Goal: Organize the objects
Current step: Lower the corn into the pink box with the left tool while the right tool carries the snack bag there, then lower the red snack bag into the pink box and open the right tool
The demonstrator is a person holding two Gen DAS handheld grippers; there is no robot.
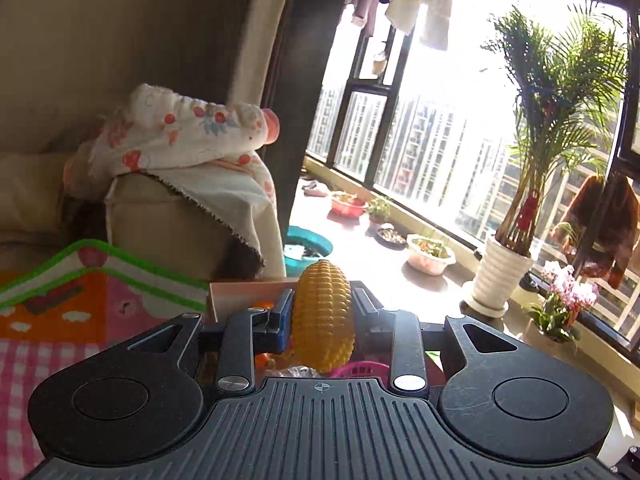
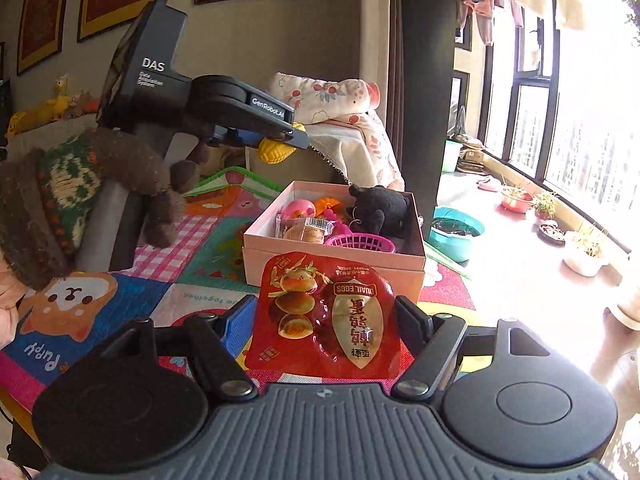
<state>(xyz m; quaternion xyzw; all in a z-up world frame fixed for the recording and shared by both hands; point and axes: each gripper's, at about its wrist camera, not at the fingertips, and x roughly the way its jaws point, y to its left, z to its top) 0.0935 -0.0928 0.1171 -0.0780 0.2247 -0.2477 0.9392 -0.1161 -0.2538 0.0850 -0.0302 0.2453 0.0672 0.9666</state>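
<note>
My left gripper [image 1: 322, 312] is shut on a yellow toy corn cob [image 1: 323, 316] and holds it upright above the pink box [image 1: 248, 292]. In the right wrist view the left gripper [image 2: 288, 136] and its corn [image 2: 274, 151] hang above and behind the box [image 2: 336, 266]. My right gripper [image 2: 326, 312] is shut on a red quail-egg packet [image 2: 326, 316], held in front of the box's near wall. The box holds a black plush toy [image 2: 380, 208], a pink basket [image 2: 360, 243], a wrapped snack [image 2: 306, 230] and a pink ball [image 2: 298, 209].
A colourful play mat [image 2: 100, 320] lies under the box. A sofa arm with a floral blanket [image 1: 188, 148] stands behind. A person's knitted sleeve [image 2: 64, 200] is at left. Plant pots [image 1: 504, 276] and basins [image 2: 456, 234] line the sunlit window ledge at right.
</note>
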